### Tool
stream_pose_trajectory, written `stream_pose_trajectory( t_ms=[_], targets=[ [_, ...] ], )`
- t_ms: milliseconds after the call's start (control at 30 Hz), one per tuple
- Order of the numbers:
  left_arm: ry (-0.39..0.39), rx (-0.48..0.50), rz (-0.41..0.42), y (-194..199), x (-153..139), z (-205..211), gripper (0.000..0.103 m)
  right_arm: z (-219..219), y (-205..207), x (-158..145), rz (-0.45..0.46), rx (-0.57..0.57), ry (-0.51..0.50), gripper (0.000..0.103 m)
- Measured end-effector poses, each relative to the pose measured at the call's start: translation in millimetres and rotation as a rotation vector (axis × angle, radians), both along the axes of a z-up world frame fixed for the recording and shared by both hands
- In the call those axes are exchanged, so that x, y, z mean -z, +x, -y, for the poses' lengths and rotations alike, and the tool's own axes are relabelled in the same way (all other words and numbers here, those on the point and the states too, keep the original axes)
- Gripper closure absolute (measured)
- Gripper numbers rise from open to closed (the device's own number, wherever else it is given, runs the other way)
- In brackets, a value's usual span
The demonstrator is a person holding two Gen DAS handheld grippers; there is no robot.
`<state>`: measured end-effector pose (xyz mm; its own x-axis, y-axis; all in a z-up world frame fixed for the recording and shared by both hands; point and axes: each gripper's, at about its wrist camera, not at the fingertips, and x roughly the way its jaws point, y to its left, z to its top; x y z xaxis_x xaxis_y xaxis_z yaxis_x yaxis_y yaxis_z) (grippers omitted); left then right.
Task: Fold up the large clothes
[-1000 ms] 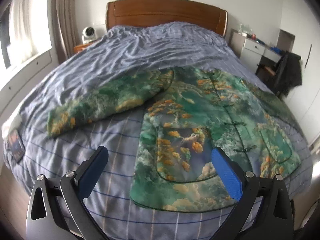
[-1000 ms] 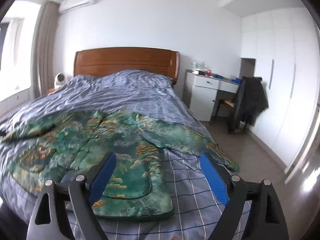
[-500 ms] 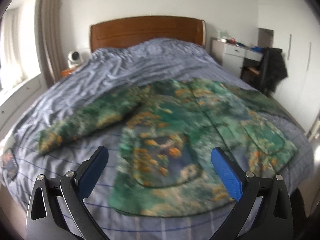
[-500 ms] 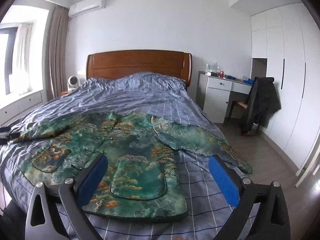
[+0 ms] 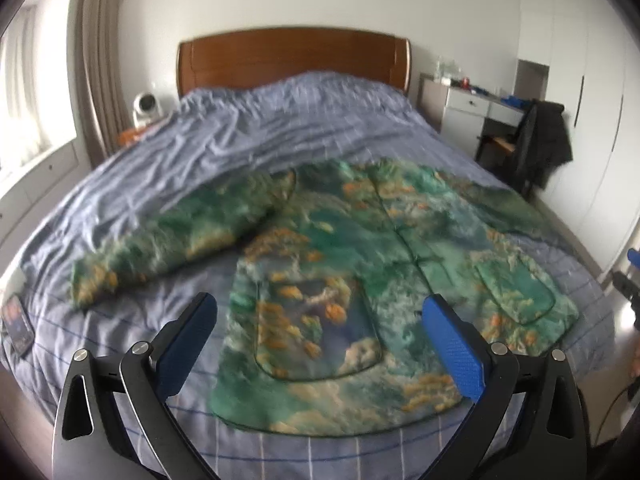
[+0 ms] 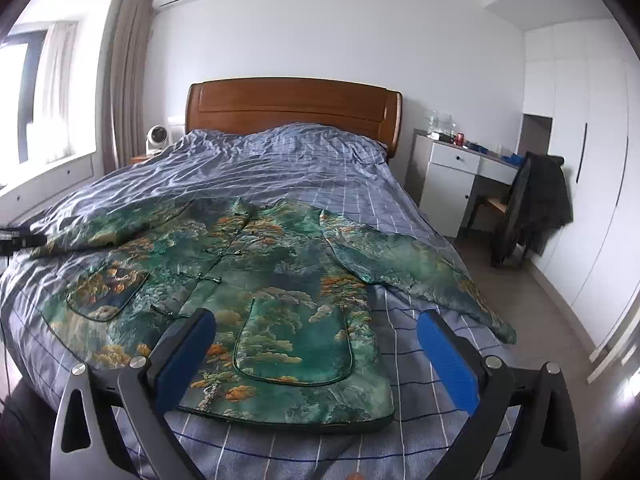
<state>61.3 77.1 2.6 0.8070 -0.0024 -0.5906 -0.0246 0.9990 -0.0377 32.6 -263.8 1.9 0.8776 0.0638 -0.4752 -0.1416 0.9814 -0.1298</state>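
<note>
Wooden headboard (image 6: 294, 106), desk (image 6: 452, 176), perhaps a fan (image 6: 157, 138)

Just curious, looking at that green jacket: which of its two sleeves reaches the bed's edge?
The sleeve on the wardrobe side; its cuff droops over the bed edge. The window-side sleeve lies fully on the duvet.

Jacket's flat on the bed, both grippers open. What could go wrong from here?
1. The jacket looks padded and smooth, so a thin pinch may slip.
2. The right sleeve trails to the bed's edge and may slide off when lifted.
3. A low grab with either hand-held gripper, left or right, might catch the checked duvet too.
</note>
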Motion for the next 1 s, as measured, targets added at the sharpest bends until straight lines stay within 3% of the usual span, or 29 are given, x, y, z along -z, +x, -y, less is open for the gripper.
stream_pose_trajectory(
  t_ms=[300,600,1000],
  targets=[
    [0.031,-0.054,0.054,-0.6,-12.0,3.4,0.001,-10.2,-0.9,-0.1,-0.008,-0.029,-0.006,0.001],
    [-0.050,-0.092,-0.002,0.6,1.3,-5.3,0.001,-9.5,0.9,1.7,-0.023,-0.001,-0.014,0.001],
    [-0.070,-0.136,-0.035,-4.2,9.3,-13.1,0.001,-19.1,0.6,4.0,-0.032,-0.038,-0.040,0.001]
  ],
)
